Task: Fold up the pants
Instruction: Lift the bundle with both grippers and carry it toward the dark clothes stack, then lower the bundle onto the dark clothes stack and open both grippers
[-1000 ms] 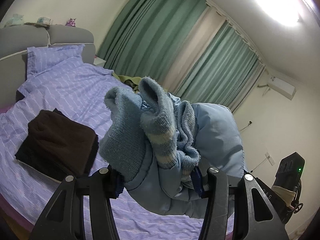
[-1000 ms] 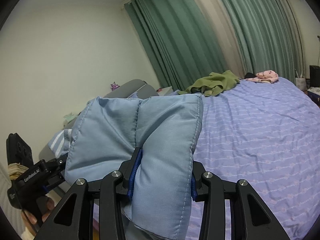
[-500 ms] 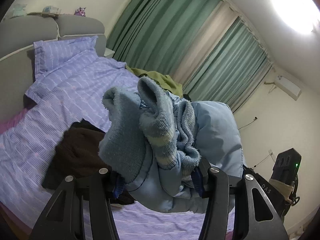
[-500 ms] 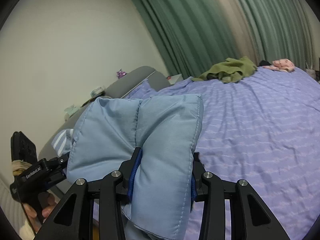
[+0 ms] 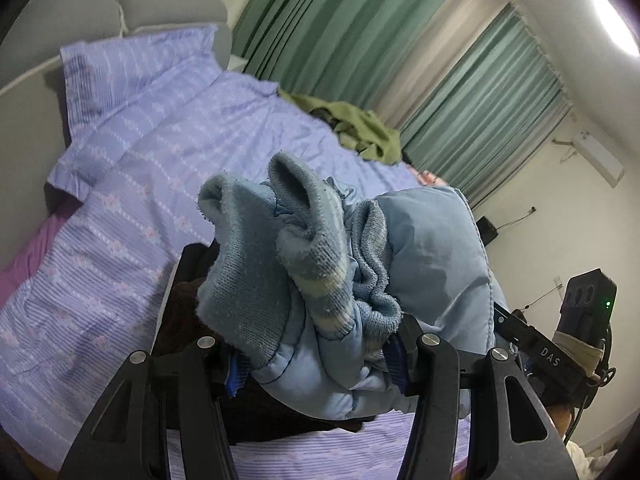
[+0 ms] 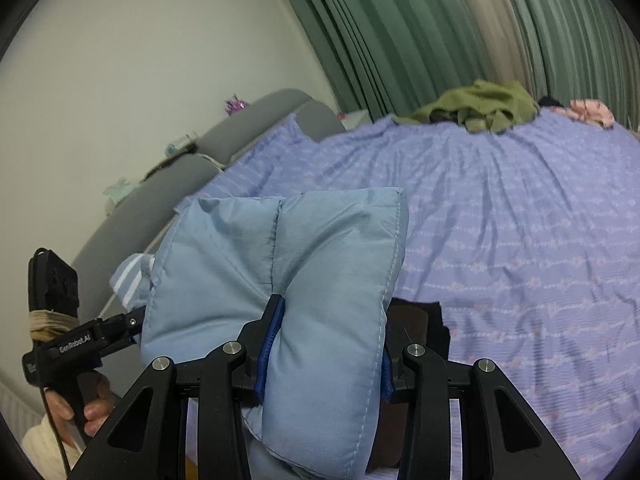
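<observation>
Pants (image 5: 420,256) between 2 closed claws

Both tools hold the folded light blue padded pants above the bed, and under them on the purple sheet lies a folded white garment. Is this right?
Not quite: the garment under the light blue padded pants is dark brown, not white, as the left wrist view shows. The rest holds: the left tool and right tool both clamp the pants above the purple sheet.

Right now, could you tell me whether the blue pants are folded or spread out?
Folded: the blue pants form a thick padded bundle, held between both grippers above the bed.
</observation>
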{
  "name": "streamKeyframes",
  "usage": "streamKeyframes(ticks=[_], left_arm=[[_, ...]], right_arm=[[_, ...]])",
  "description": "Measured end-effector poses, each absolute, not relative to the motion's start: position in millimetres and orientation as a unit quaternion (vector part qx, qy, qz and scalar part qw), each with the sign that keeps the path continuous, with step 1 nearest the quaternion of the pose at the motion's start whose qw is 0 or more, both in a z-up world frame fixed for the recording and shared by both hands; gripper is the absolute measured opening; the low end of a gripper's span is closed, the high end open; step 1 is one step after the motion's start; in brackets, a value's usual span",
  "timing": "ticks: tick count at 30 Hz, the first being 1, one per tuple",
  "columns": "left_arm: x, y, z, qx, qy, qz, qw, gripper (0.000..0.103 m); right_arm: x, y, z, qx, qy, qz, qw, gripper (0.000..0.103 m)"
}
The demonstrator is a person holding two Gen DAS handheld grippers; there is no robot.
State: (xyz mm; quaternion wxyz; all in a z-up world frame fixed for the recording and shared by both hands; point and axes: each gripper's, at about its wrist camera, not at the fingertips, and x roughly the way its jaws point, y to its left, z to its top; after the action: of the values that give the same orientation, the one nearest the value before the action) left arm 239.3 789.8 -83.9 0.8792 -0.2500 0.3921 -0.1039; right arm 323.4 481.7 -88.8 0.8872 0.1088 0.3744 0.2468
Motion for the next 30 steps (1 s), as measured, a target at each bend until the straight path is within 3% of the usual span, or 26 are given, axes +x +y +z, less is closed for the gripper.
streamKeyframes(ticks=[10,19,21,23,25,30], left_arm=[[263.1,793.6,-149.3,-0.248,0.447,-0.083,0.856,0.056],[268.8,800.5,-174.8,-0.243,0.482,-0.047,0.841,0.068],[266.5,805.1,-174.7,-0.241,0.488,-0.027,0.838,0.073],[262.7,810.0,-171.9,-0.243,0.49,-0.007,0.837,0.075],[259.5,812.4,-168.6,-0.247,0.493,0.003,0.834,0.075],[254.0,816.5,-162.4,-0.249,0.491,0.018,0.835,0.078]], right_arm=[[353.1,495.4,-156.4,0.106,0.442,0.221,0.863,0.04],[356.7,507.3,-186.2,0.068,0.466,0.202,0.859,0.04],[357.6,510.5,-187.8,0.069,0.472,0.204,0.855,0.043],[358.9,512.8,-188.5,0.07,0.477,0.203,0.852,0.056],[358.1,515.7,-186.1,0.054,0.476,0.191,0.857,0.063],[355.2,523.6,-178.0,0.03,0.469,0.177,0.865,0.068]])
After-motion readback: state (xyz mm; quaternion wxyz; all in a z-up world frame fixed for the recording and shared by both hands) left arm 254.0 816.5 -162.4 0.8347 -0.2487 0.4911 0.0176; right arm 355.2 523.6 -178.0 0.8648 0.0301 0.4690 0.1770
